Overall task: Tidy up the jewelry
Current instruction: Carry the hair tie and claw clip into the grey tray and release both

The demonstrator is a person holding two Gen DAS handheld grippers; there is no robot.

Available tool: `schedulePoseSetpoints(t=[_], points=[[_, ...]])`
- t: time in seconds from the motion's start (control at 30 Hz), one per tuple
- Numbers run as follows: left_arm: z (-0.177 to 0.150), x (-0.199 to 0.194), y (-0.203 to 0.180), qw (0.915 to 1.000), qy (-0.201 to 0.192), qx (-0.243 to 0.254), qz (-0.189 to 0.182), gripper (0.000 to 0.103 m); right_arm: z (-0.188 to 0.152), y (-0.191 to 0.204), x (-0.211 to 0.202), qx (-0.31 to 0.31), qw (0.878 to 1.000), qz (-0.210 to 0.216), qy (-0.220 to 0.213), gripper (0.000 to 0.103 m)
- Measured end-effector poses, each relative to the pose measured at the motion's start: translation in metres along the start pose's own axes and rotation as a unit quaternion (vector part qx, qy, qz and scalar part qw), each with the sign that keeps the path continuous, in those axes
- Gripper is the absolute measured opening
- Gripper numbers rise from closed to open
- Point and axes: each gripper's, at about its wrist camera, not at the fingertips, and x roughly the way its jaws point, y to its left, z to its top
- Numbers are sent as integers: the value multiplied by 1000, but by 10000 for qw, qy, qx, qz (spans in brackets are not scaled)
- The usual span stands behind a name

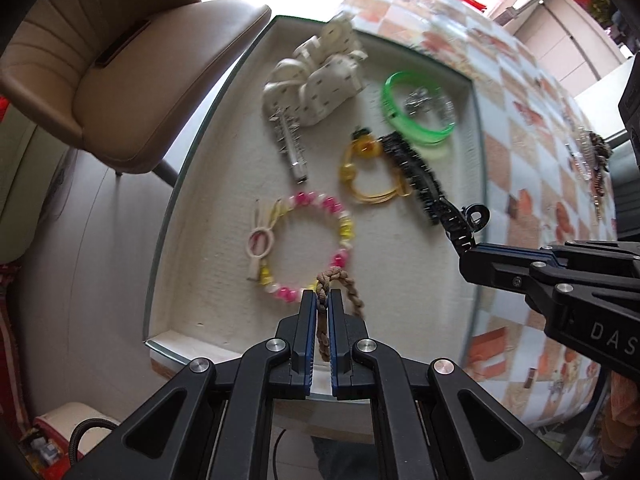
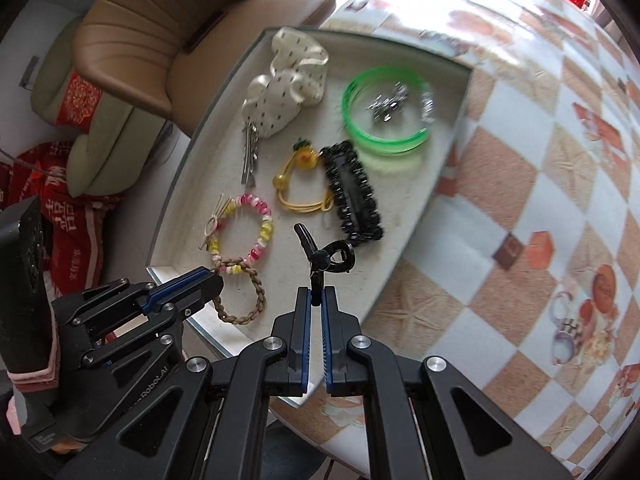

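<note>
Tray (image 1: 192, 208) and two loaded claws, seen from both wrist cameras. My left claw (image 1: 322, 300) is clenched on a braided brown hair tie (image 1: 352, 288), which I grip at its knotted end; in the right wrist view the rest of the loop (image 2: 240, 300) hangs below and to the right of the left claw's (image 2: 214, 280) tips, over the tray's near corner and touching or just overlapping the pink-and-yellow bead bracelet (image 2: 244, 236). My right claw (image 2: 316, 296) is clenched on a small black claw clip (image 2: 324, 258), pinched by one leg so that its long axis runs straight ahead from the tips, the curled end pointing away from me and to the right. The relation I judge decisive is this: free felt lies directly ahead of and beneath each claw, but it is narrow. Ahead of the left claw sits the bead bracelet (image 1: 304, 248); ahead of the right claw, just beyond the clip, lies the long black lace barrette (image 2: 352, 192), its axis running away from me, with the yellow duck hair tie (image 2: 300, 184) beside it on the left. The green bangle (image 2: 384, 116), silver hairpins (image 2: 250, 152) and cream bow (image 2: 288, 84) lie farther ahead, well apart from both claws. The left claw is nearer the tray's near-left corner, the right nearer its near-right edge, where the checked surface (image 2: 540, 208) begins. I would judge that each piece wants setting down short of its neighbour, the brown tie clear of the beads.
</note>
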Motion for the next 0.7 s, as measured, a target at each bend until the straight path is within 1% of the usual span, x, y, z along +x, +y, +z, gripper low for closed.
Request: schedulePoseSetpoints(t=[0.23, 0.4, 0.53, 0.7], points=[[-2, 16, 6, 9997, 104, -15, 209, 9, 7, 8, 35, -77, 9994, -67, 318, 5], [-7, 21, 12, 9995, 163, -2, 268, 9, 8, 7, 54, -41, 9986, -153, 498, 5], [-9, 22, 13, 9993, 199, 18, 320, 9, 4, 7, 57, -3, 9986, -138, 515, 6], [-5, 21, 8, 9989, 228, -10, 408, 9, 8, 5, 57, 25, 9982, -109, 586, 6]])
